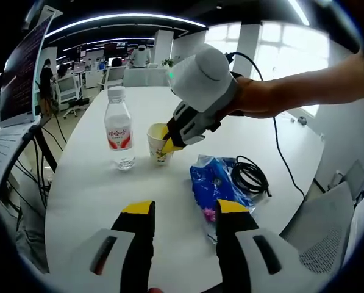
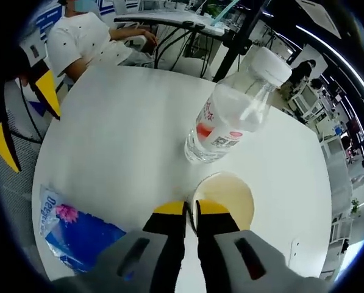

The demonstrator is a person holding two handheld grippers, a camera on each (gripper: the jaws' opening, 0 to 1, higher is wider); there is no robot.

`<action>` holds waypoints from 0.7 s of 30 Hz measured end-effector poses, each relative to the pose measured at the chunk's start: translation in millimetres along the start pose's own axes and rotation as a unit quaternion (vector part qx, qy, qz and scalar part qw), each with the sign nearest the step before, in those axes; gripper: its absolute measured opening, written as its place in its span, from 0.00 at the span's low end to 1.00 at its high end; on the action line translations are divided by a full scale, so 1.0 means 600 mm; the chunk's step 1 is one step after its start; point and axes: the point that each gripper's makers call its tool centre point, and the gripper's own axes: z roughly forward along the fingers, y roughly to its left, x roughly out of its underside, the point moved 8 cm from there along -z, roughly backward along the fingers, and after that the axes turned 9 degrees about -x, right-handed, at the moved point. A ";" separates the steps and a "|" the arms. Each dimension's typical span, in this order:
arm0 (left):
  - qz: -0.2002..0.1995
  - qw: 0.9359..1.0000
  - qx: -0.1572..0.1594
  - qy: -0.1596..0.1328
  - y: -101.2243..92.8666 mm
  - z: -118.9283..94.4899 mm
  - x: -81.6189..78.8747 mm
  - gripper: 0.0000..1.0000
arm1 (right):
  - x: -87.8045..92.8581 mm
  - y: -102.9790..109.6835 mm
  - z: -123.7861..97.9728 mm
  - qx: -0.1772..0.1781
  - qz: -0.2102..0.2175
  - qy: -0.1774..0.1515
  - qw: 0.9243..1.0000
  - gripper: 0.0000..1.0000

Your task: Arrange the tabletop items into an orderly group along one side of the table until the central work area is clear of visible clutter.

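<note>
The right gripper (image 2: 191,209) pinches the rim of the cup (image 2: 225,195) beside the bottle (image 2: 233,116), while the left gripper (image 1: 185,213) hangs spread near the blue pack (image 1: 215,183) and cable (image 1: 250,175) on the table (image 1: 84,183).

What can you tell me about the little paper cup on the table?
The paper cup is small and pale yellow, with a little printed picture low on its side. It stands upright on the white table, close beside the water bottle without touching it. From above it looks empty. The right gripper has its yellow-tipped fingers pinched on the cup's rim, one inside and one outside. The blue packet lies apart from it.
</note>
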 end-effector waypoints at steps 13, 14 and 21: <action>-0.007 1.000 -0.007 0.001 0.010 -0.002 0.004 0.38 | -0.018 -0.018 0.019 0.008 -0.035 0.010 0.999 0.00; -0.007 1.000 -0.007 0.001 0.011 -0.002 0.004 0.38 | -0.017 -0.018 0.021 0.009 -0.041 0.015 0.999 0.00; -0.008 1.000 -0.007 0.002 0.013 0.000 0.003 0.38 | -0.017 -0.024 0.020 0.014 -0.038 0.014 0.999 0.01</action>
